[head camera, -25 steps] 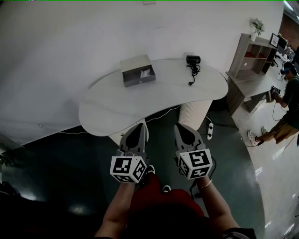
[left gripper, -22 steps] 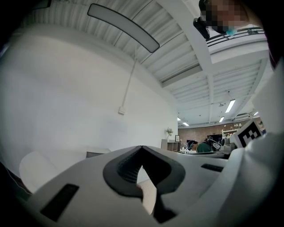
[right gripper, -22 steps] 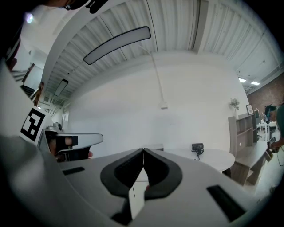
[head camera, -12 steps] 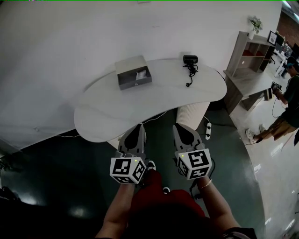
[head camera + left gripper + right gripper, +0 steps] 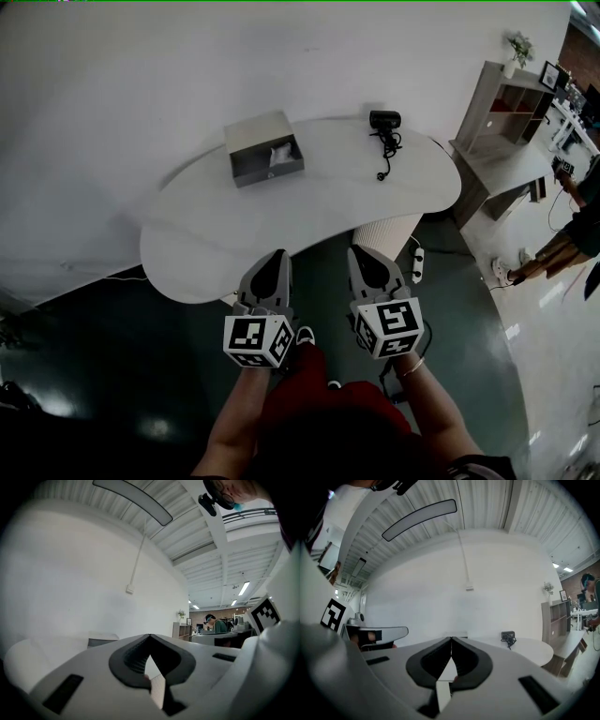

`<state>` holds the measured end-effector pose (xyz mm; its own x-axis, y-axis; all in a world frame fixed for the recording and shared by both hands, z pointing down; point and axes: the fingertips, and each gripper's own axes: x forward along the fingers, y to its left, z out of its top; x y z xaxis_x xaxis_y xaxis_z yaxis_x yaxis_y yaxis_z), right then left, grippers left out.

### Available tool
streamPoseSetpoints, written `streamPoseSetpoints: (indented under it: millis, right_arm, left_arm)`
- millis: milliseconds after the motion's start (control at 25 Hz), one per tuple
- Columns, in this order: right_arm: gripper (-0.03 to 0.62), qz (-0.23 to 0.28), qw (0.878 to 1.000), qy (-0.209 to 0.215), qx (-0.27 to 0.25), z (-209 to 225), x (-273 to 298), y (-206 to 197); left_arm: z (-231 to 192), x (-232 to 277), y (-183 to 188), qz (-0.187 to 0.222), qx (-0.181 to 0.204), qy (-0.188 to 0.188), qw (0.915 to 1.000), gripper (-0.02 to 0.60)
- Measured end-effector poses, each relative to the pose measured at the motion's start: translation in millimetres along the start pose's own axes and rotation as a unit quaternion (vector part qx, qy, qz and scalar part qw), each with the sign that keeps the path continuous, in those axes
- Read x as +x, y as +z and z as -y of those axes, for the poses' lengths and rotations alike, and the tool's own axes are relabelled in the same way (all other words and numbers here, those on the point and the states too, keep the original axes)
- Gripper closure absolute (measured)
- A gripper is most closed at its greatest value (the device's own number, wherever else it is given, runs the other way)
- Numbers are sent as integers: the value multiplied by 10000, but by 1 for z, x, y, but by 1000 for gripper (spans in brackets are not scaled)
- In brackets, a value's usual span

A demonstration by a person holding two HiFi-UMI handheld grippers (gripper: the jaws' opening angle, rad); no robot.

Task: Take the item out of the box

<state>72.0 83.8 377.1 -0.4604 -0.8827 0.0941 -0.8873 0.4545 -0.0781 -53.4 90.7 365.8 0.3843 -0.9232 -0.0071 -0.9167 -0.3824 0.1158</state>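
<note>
Since a second ago the surface (image 5: 234, 234) and all it carries have slid slightly left in the head view, while both grippers kept their place low in the frame. Nearest, the person's forearms reach forward. The left gripper (image 5: 278, 254) and right gripper (image 5: 361, 251) are side by side over the dark floor (image 5: 122, 375), short of the surface's near edge. Each has its fingers pressed together at the tips, with nothing between them, and each marker cube faces the camera. Beyond them is the white, kidney-shaped surface on a ribbed pedestal (image 5: 389, 234), with a power strip (image 5: 418, 262) on the floor beside it. Toward the far left edge sits the grey box (image 5: 249, 150), open, with the white item (image 5: 281, 153) inside, well apart from both grippers. A black webcam (image 5: 385, 119) stands at the far right edge, its cable (image 5: 383, 161) trailing toward the viewer. Behind is a white wall (image 5: 141, 75), and to the right a shelf unit (image 5: 506, 98).
</note>
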Motion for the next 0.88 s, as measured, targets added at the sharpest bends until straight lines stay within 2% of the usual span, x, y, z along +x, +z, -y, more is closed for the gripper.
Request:
streamPoseSetpoints:
  millis: [320,880]
  right_arm:
    - [579,-101,9998,-102,113,16,52,-1]
    - [579,-216,9995,-179,149,18,138,2]
  left_arm:
    - [-33,47,-11,-170,-12,-59,9998,560]
    - [-103,111,-8,-235,-190,-73,9995,560]
